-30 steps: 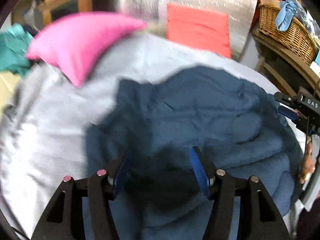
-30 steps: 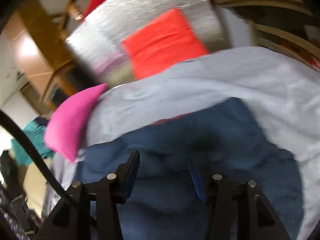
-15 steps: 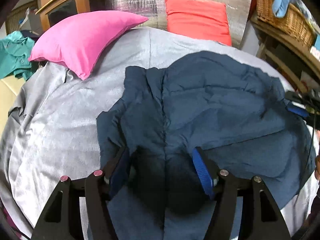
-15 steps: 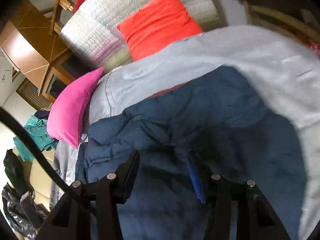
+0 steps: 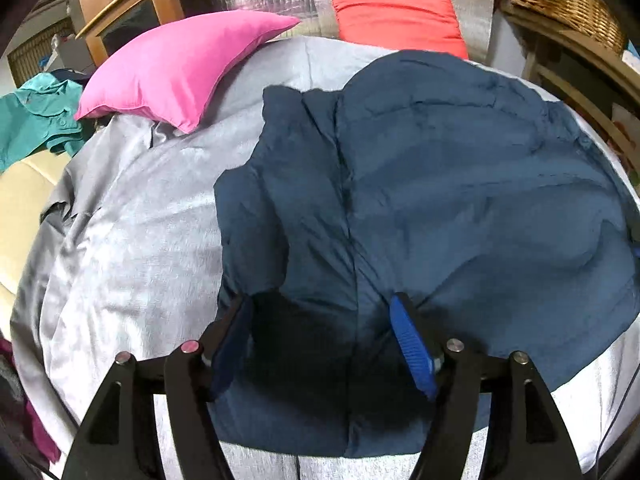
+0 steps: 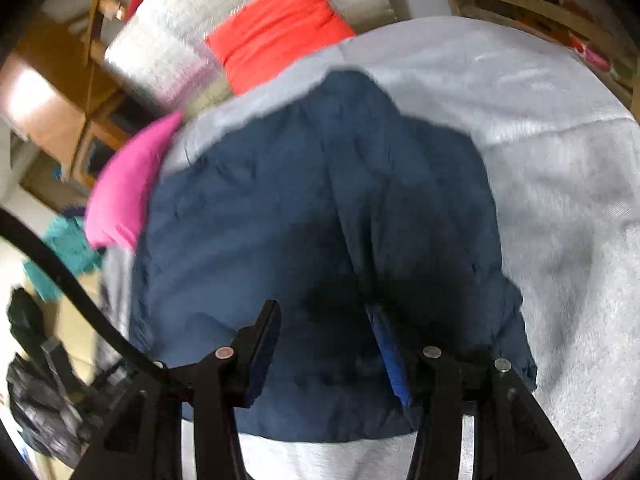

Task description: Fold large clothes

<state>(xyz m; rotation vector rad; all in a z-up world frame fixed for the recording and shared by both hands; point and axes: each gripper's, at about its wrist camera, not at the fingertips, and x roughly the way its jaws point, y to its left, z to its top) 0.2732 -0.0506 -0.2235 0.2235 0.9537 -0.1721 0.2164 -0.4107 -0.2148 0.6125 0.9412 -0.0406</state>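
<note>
Beneath both spread tools (image 5: pixel 320 340) (image 6: pixel 324 332), navy jacket (image 5: pixel 440 200) (image 6: pixel 280 200).

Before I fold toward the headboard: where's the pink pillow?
In the left wrist view the pink pillow lies upper left on the grey bedspread, left of the navy garment.
</note>
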